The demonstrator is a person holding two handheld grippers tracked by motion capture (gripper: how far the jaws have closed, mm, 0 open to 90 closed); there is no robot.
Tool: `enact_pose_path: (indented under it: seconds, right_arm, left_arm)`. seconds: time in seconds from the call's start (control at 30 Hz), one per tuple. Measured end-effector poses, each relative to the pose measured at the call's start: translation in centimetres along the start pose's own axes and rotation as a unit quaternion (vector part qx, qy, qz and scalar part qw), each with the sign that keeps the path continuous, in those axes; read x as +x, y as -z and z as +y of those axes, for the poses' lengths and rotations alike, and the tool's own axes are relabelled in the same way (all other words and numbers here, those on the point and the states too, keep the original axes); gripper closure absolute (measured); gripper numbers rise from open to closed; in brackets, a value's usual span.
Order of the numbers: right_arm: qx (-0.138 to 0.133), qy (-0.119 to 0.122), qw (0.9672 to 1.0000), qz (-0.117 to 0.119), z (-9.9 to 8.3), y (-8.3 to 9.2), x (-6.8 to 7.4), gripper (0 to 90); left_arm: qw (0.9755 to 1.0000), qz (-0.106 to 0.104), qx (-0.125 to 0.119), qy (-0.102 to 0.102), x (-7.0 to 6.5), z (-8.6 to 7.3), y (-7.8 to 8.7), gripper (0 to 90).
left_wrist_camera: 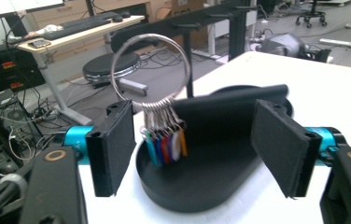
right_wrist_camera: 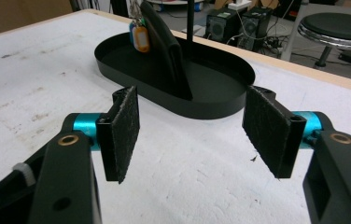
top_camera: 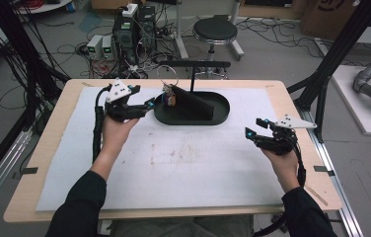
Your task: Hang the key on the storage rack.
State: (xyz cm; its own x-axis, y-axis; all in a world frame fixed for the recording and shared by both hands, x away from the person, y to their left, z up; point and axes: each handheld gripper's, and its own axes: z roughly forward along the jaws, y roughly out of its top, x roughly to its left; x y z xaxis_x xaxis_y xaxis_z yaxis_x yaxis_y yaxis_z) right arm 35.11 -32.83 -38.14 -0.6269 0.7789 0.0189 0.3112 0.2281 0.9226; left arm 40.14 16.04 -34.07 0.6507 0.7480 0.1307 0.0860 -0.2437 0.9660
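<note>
white-padded wooden table [top_camera: 124,197]: large metal key ring with coloured plastic tags [left_wrist_camera: 164,135] hangs at the left end of the black oval tray [top_camera: 220,111], left gripper [top_camera: 146,104] just beside it with jaws wide and empty, right gripper [top_camera: 255,127] wide, idle near right; release appears done, next calls for withdrawing clear.

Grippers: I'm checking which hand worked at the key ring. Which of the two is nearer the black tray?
The left gripper: its open jaws sit right beside the key ring at the black tray; the right gripper hangs well off, open.
</note>
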Motion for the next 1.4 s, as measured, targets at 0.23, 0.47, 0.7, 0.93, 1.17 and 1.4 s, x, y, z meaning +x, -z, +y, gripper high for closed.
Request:
enact_pose_path:
  seconds: [0.23, 0.47, 0.7, 0.93, 1.17, 1.4]
  right_arm:
    - [0.010, 0.009, 0.9999, -0.007, -0.2, 0.2, -0.1, 35.7]
    - [0.011, 0.001, 0.9998, -0.019, -0.5, 0.4, -0.5, 35.5]
    - [0.013, 0.006, 0.9995, -0.028, -0.8, 0.6, -0.5, 35.6]
    - [0.019, 0.006, 0.9994, -0.028, -1.2, 0.6, -0.7, 35.4]
    - [0.018, 0.004, 0.9994, -0.030, -1.3, 0.8, -0.9, 35.3]
    - [0.017, 0.003, 0.9994, -0.029, -1.4, 0.8, -1.1, 35.2]
  left_arm:
    - [0.9999, -0.013, -0.001, 0.002, -1.4, -2.1, 3.5, 26.4]
    - [0.9998, -0.015, 0.006, 0.015, -2.1, -4.8, 6.1, 26.4]
    - [0.9995, -0.004, 0.017, 0.027, -1.2, -6.7, 6.9, 26.4]
    - [0.9997, -0.006, 0.013, 0.020, -1.2, -7.0, 7.0, 25.6]
    - [0.9996, -0.010, 0.014, 0.023, -1.4, -7.2, 6.8, 25.6]
    - [0.9996, -0.011, 0.019, 0.019, -1.6, -7.4, 6.6, 25.6]
